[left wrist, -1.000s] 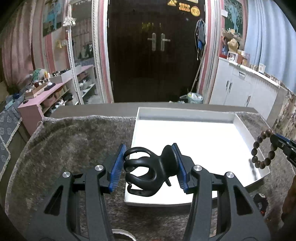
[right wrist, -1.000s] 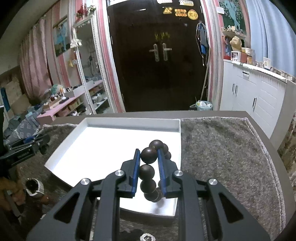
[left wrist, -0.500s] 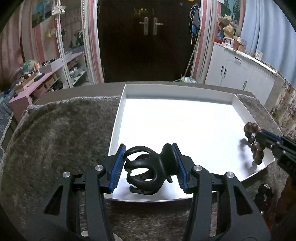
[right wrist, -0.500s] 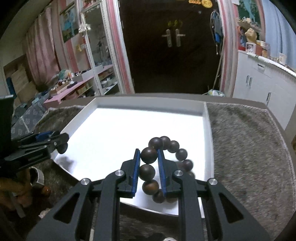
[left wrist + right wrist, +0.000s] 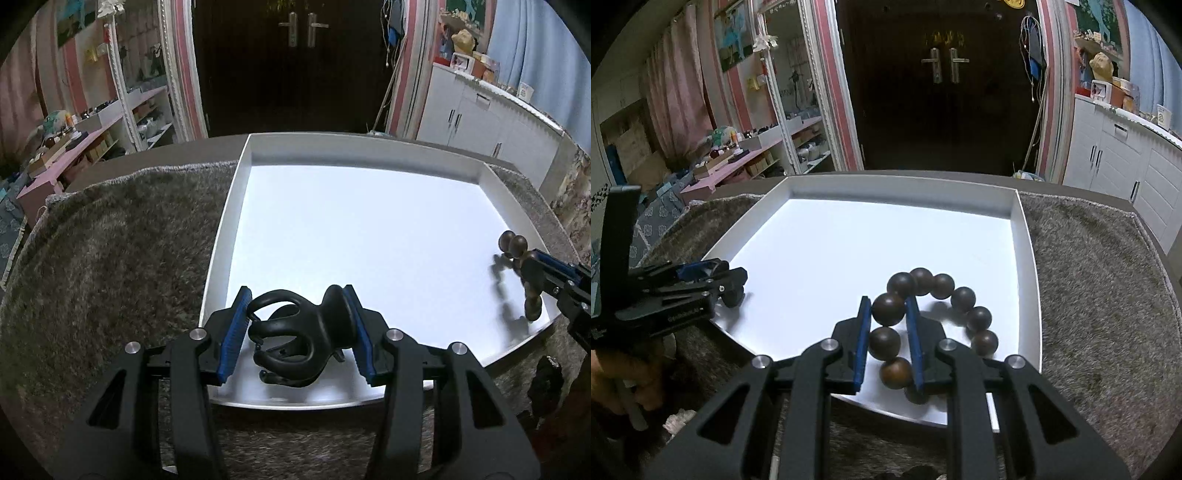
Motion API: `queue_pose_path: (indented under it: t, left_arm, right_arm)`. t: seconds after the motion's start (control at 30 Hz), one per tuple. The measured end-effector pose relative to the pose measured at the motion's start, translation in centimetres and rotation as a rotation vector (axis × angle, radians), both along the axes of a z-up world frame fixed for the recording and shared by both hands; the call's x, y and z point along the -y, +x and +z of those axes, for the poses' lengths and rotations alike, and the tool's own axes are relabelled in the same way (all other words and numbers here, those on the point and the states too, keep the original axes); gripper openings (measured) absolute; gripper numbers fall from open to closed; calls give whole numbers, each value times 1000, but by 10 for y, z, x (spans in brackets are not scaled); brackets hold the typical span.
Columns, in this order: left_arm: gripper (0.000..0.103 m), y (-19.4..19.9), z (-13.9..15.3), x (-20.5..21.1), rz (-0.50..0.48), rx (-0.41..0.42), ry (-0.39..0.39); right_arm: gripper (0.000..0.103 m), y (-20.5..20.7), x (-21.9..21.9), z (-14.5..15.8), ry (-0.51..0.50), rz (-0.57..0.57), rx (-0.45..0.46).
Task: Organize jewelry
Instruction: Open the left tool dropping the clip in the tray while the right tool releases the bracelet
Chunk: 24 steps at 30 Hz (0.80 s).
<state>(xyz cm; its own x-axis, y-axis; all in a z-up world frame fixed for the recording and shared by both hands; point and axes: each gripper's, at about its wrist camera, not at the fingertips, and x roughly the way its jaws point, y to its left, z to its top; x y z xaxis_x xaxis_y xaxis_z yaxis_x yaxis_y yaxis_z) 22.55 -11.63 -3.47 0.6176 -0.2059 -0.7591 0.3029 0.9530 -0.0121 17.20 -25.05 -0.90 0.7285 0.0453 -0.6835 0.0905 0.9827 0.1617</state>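
Both wrist cameras looked steeply down along their fingers, close over the tray [image 5: 236, 206] [image 5: 1021, 229], from its opposite near corners.

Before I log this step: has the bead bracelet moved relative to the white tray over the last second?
Yes. The bead bracelet has come down from above the white tray's near edge toward its floor.
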Motion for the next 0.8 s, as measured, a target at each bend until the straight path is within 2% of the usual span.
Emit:
queue_pose_path:
  t: [0.27,0.4,0.47,0.5,0.67,0.8]
  left_arm:
    - [49,4,-7,10,-11,-22,47]
    - [54,6,-8,12,-21,-24,41]
    - [64,5,-7,13,-38,-25,33]
    - [68,2,-4,14,-38,-7,33]
    - [69,-11,26,0,-34,50,-26]
    - [75,-32,64,-29,-4,142,-64]
  right_arm:
    - [19,10,-8,-13,-2,25,-57]
    - [21,12,-8,-19,14,36,-74]
    - [35,11,-8,-18,22,36,-65]
    - [37,10,-7,-15,23,36,-54]
    - [38,-19,2,32,-2,-8,78]
    - [43,-60,25,69,-33,-85,162]
